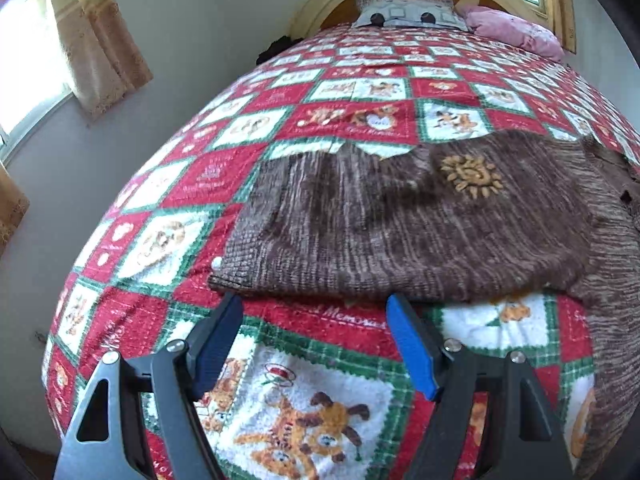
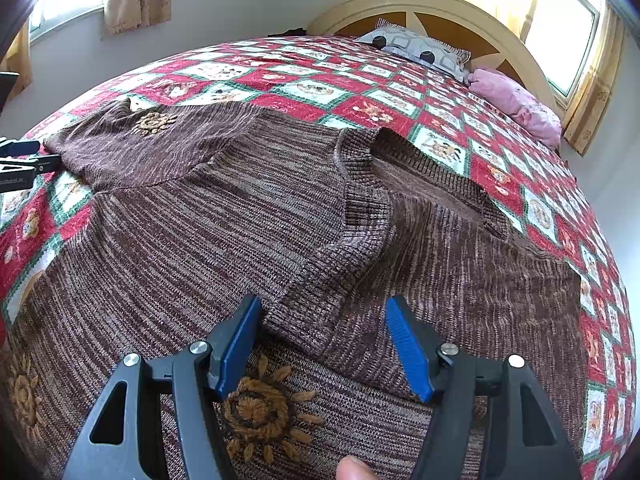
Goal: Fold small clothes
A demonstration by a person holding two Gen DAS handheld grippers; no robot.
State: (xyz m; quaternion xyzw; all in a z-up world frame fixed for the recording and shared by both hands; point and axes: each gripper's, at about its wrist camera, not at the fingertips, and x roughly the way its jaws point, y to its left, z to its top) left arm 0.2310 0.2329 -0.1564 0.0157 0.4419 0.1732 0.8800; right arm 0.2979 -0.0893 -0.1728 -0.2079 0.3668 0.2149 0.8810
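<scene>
Just ahead of the left gripper (image 1: pixel 314 304), the brown knitted sweater (image 1: pixel 400 224) lies flat on the patchwork bedspread (image 1: pixel 304 112), its near sleeve edge almost at the fingertips; the jaws stand spread with nothing between them. Only this view shows bare bedspread under the fingers. Beneath the right gripper (image 2: pixel 324 308), the sweater fills the bed: a folded-in sleeve cuff (image 2: pixel 304 304) sits between the spread jaws, unpinched, with an embroidered sun flower (image 2: pixel 260 412) just below. Only here do the ribbed collar (image 2: pixel 360 184), a fingertip (image 2: pixel 356 470) at the bottom edge, and the other gripper far left appear.
</scene>
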